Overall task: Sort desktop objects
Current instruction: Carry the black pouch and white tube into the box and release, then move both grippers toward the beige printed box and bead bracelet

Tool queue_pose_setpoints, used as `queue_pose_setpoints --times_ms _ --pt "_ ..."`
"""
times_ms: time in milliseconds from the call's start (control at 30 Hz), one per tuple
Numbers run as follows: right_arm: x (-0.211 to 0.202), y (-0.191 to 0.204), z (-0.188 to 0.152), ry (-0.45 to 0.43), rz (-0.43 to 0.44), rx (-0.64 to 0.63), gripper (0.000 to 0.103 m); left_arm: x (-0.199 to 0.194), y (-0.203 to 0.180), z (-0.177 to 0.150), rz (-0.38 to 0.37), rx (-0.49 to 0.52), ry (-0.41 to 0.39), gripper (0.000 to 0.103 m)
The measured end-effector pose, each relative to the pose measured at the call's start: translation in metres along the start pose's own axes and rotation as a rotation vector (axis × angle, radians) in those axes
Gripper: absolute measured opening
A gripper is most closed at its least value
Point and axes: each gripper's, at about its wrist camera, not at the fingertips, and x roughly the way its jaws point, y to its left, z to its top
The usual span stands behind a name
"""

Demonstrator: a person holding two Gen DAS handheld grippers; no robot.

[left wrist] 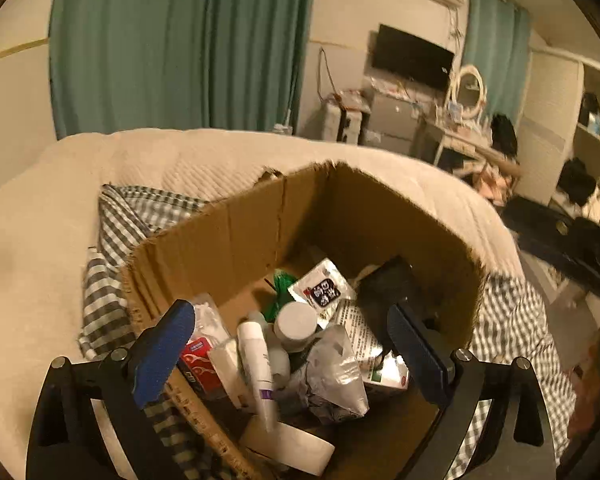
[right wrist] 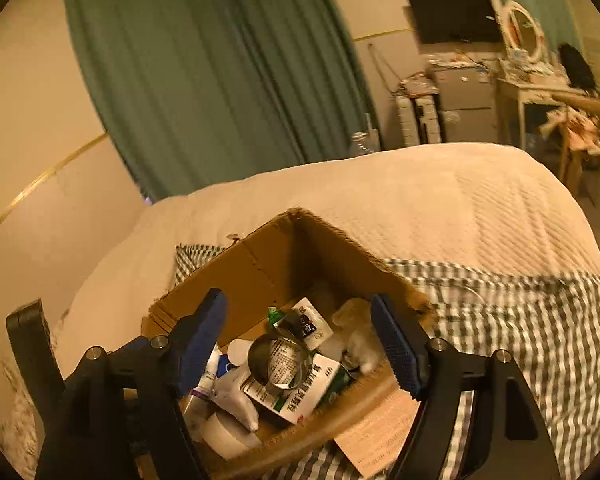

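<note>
Hovering over the cardboard box (left wrist: pixel 236 236) on the bed: left gripper (left wrist: pixel 288 348) and right gripper (right wrist: pixel 300 344) both spread, empty. Sorted clutter, including a white tube (left wrist: pixel 256 364), lies inside. Judged: between placements; next pick needs turning away from the box.

Dim, warm yellowish indoor light; soft blur throughout, strong fisheye bending at edges.

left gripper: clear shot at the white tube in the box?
Probably yes. The left gripper is open above the box, and the white tube lies on top of the pile between its fingers, nothing over it.
</note>
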Motion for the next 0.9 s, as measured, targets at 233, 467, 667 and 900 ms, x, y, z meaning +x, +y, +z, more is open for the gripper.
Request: queue_pose_setpoints --times_ms 233,467,667,900 --pt "-0.077 -0.028 -0.028 -0.011 -0.085 0.013 0.077 -0.047 -0.003 -0.017 -0.054 -0.088 -0.030 0.100" --pt "-0.119 -0.082 -0.099 0.002 -0.196 -0.083 0.082 -0.079 -0.055 -0.063 -0.087 -0.055 -0.020 0.103" --pt "-0.097 -0.123 -0.125 0.098 -0.177 -0.006 0.082 -0.060 -0.087 -0.123 -0.062 -0.123 0.094 0.103" --pt "-0.088 -0.143 -0.117 0.063 -0.129 0.031 0.084 0.016 -0.127 -0.153 -0.043 -0.095 0.188 0.103"
